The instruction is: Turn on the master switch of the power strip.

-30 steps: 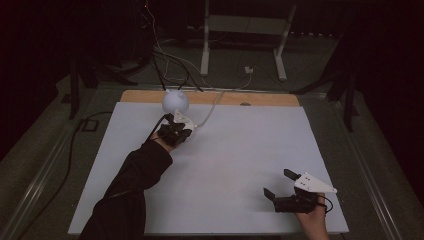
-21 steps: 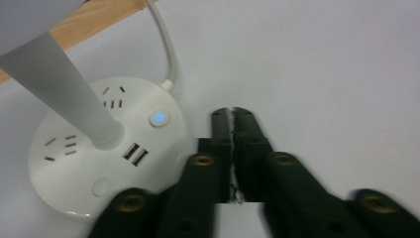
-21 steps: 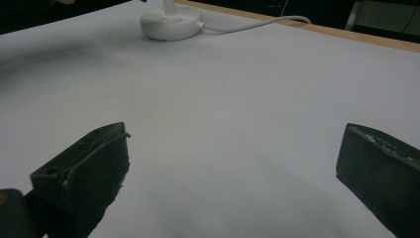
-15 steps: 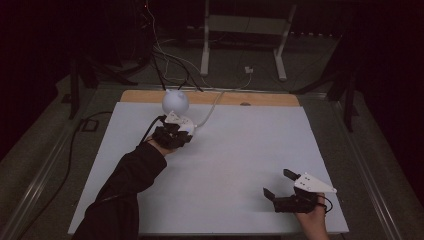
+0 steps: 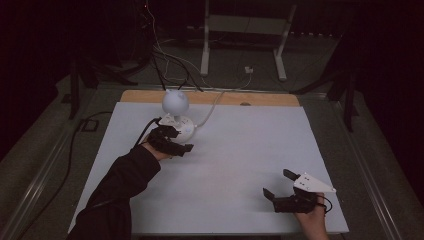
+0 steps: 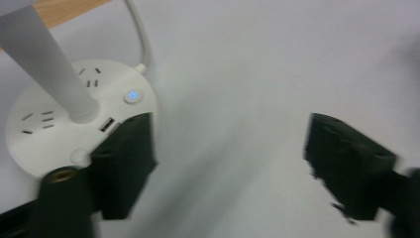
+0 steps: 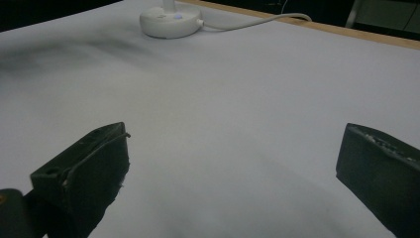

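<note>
A white desk lamp with a round head (image 5: 175,101) stands on a round base (image 5: 185,127) at the back left of the white table (image 5: 240,150). The base (image 6: 44,129) carries sockets, a USB port and a blue-lit power button (image 6: 132,95). My left gripper (image 5: 179,140) is open just in front of the base. In the left gripper view, one jaw overlaps the base's rim and nothing lies between the jaws (image 6: 233,158). Near the front right corner, my right gripper (image 5: 279,183) hovers open and empty over bare table (image 7: 233,168), with the lamp base (image 7: 171,22) far ahead.
The lamp's white cable (image 5: 212,107) runs from the base off the back edge, over a strip of bare wood (image 5: 260,99). Dark cables and a white metal stand (image 5: 240,45) sit on the floor beyond. The table's front edge is close to my right hand.
My left gripper has drawn back a little from the lamp base toward the person. The right gripper has stayed put.
</note>
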A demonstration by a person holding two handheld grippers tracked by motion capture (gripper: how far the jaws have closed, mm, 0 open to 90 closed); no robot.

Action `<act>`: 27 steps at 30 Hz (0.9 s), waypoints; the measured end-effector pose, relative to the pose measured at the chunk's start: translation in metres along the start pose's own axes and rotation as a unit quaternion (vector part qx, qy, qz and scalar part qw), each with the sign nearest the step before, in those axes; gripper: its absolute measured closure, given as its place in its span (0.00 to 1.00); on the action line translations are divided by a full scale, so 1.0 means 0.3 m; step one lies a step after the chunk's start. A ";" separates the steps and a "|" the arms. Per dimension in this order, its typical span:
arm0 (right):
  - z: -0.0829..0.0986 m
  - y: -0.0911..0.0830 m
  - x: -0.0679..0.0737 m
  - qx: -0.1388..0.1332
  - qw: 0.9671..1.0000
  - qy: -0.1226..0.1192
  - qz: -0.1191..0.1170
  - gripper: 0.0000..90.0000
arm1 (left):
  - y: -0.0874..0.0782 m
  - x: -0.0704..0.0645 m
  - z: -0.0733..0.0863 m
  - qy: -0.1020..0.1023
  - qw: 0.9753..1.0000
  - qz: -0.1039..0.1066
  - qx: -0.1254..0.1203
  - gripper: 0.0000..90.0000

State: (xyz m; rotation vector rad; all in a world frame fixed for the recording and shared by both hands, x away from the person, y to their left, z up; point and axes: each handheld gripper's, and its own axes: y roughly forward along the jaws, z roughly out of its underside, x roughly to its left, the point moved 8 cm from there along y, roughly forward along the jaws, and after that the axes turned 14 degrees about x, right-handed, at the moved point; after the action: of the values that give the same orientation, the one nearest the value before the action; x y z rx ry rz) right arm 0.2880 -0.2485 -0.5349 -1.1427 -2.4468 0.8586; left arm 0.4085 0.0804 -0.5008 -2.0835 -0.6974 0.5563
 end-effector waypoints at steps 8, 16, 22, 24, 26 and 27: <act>0.000 0.000 -0.001 0.000 1.000 0.000 0.001 0.00 | -0.027 -0.021 0.017 0.021 0.999 0.029 -0.014 0.00; 0.001 0.001 0.001 0.001 1.000 0.001 0.000 0.00 | -0.045 -0.023 0.071 0.030 0.999 0.027 -0.015 0.00; 0.001 0.004 0.003 0.003 1.000 0.001 -0.001 0.00 | -0.048 -0.032 0.127 0.029 0.999 0.022 -0.014 0.00; 0.001 0.004 0.004 0.003 1.000 0.001 0.000 0.00 | -0.049 -0.041 0.146 0.030 0.999 0.027 -0.017 0.00; 0.002 0.005 0.005 0.004 1.000 0.000 0.000 0.00 | -0.048 -0.048 0.168 0.033 0.999 0.026 -0.014 0.00; 0.002 0.006 0.005 0.004 1.000 0.000 -0.001 0.00 | -0.048 -0.050 0.179 0.035 0.999 0.025 -0.015 0.00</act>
State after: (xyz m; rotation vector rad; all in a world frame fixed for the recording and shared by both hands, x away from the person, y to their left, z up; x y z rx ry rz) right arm 0.2877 -0.2467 -0.5365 -1.1375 -2.4413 0.8685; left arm 0.3607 0.1089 -0.5161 -2.1414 -0.6195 0.5016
